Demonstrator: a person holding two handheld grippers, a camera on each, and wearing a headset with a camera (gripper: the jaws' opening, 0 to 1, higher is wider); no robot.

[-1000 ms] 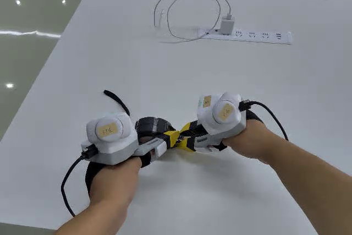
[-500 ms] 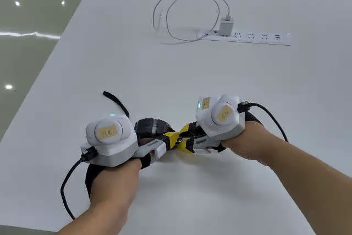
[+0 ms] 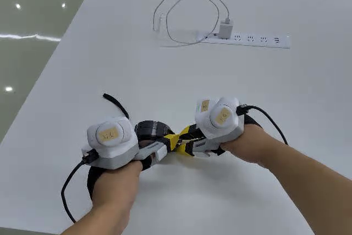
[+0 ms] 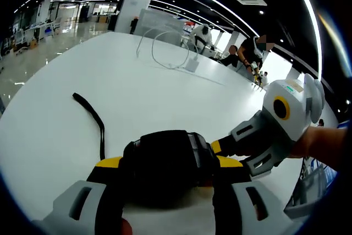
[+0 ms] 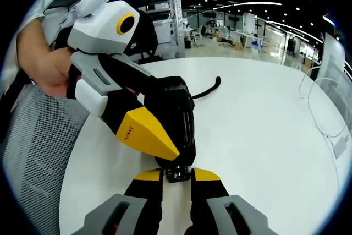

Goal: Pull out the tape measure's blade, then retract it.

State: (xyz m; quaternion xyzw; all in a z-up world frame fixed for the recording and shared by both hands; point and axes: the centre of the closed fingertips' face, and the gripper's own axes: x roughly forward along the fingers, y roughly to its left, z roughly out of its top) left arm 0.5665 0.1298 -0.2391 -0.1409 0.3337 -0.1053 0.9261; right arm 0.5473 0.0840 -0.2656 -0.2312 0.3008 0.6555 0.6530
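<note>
The big white table [image 3: 165, 70] has a power strip [image 3: 250, 39] at its far side. Near the person, the left gripper [image 4: 166, 164] squeezes the black tape measure [image 3: 149, 129] between its jaws. The right gripper [image 5: 177, 184] pinches the blade tip [image 5: 177, 174] tight, right beside the case. A black strap [image 3: 115, 102] lies on the table behind.

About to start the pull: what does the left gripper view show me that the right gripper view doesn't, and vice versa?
Left gripper view: the broad black side of the tape measure, clamped between the jaws of the left gripper, with the right gripper reaching in from the right. Right gripper view: the blade's end hook, pinched between the right gripper's yellow-tipped jaws and hardly drawn out, plus what looks like a grey mesh chair back. Both: the tape measure, its black strap and the white table.
</note>
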